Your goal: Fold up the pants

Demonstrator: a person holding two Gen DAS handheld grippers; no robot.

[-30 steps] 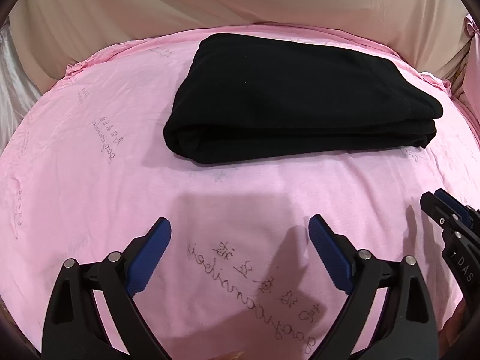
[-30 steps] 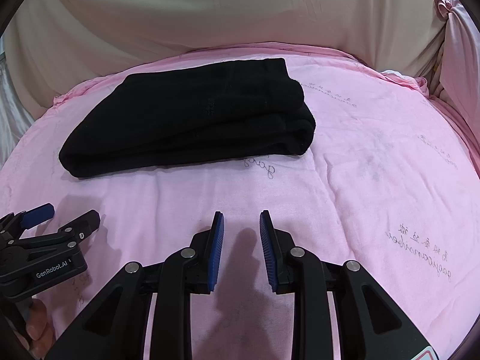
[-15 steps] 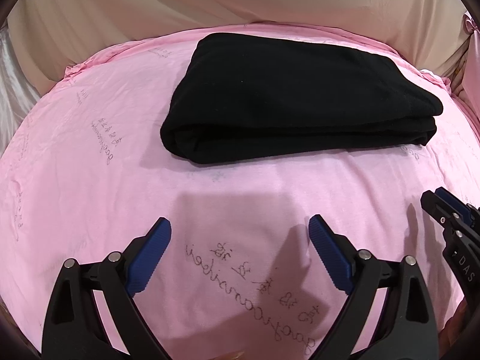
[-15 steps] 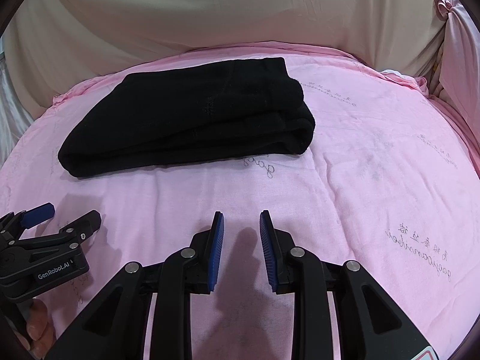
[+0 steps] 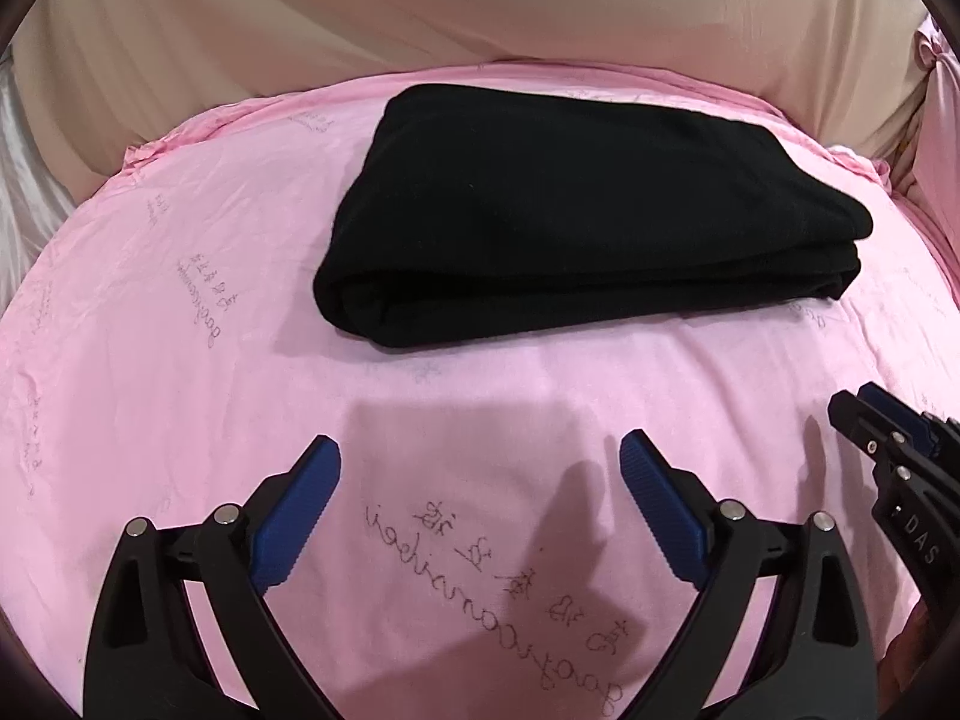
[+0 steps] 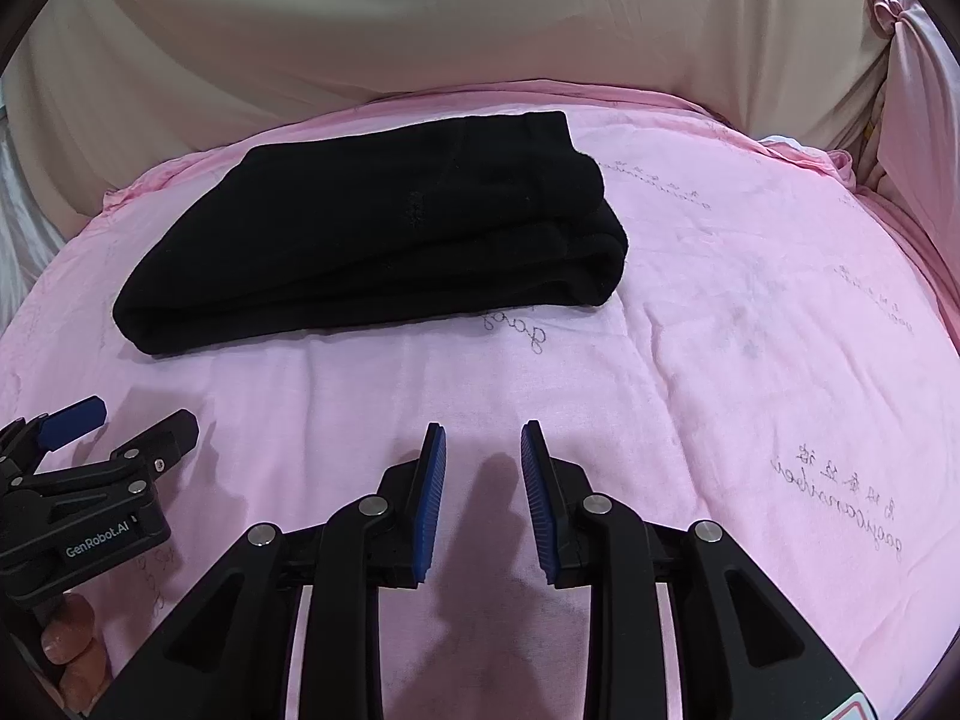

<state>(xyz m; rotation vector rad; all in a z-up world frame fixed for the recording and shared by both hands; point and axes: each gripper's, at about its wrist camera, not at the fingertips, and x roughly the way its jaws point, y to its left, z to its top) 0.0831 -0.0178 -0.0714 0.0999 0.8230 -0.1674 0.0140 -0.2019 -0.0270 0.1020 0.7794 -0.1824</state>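
Black pants (image 5: 576,210) lie folded into a thick rectangle on the pink sheet, toward its far side; they also show in the right wrist view (image 6: 384,246). My left gripper (image 5: 480,468) is wide open and empty, hovering over the sheet near its front, well short of the pants. My right gripper (image 6: 483,450) is empty, its jaws a narrow gap apart, also short of the pants. Each gripper shows at the edge of the other's view: the right one (image 5: 864,420), the left one (image 6: 120,426).
The pink sheet (image 6: 750,330), printed with handwriting, covers a rounded surface. A beige cloth backdrop (image 6: 420,18) hangs behind it. A knotted pink cloth (image 6: 900,30) is at the far right. A person's fingers (image 6: 69,642) hold the left gripper.
Almost nothing differs. Both grippers hold their places and openings, and the pants lie still.
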